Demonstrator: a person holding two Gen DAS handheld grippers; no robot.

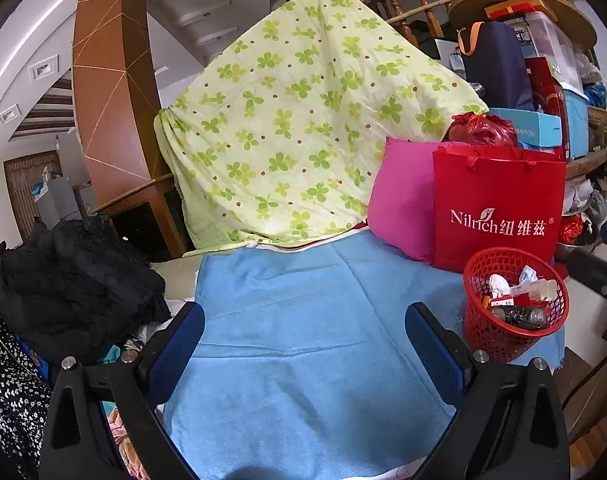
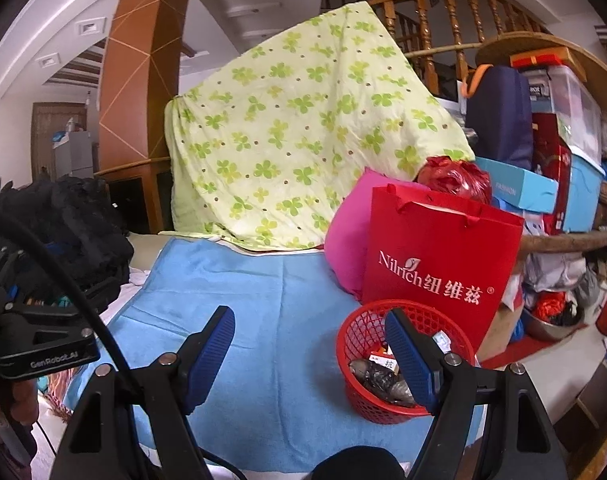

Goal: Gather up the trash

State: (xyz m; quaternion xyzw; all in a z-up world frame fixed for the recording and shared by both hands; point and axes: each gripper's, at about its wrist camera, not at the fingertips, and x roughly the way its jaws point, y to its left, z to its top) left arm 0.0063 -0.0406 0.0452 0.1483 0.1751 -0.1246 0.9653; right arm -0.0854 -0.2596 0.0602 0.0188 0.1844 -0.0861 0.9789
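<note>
A small red mesh basket (image 1: 483,332) stands on the blue cloth (image 1: 303,320) at its right edge, holding crumpled white paper, wrappers and a dark plastic piece. In the right wrist view the same red basket (image 2: 359,340) sits just behind my right finger. My left gripper (image 1: 303,324) is open over bare blue cloth, nothing between its fingers. My right gripper (image 2: 309,336) is open too, empty, with the basket behind its right finger. The left gripper's body (image 2: 39,340) shows at the left edge of the right wrist view.
A red paper bag (image 1: 499,208) and a pink cushion (image 1: 399,196) stand behind the basket. A green clover-print quilt (image 1: 299,120) is draped at the back. Black clothing (image 1: 71,284) is piled left. Boxes and bags crowd the right side (image 2: 563,152).
</note>
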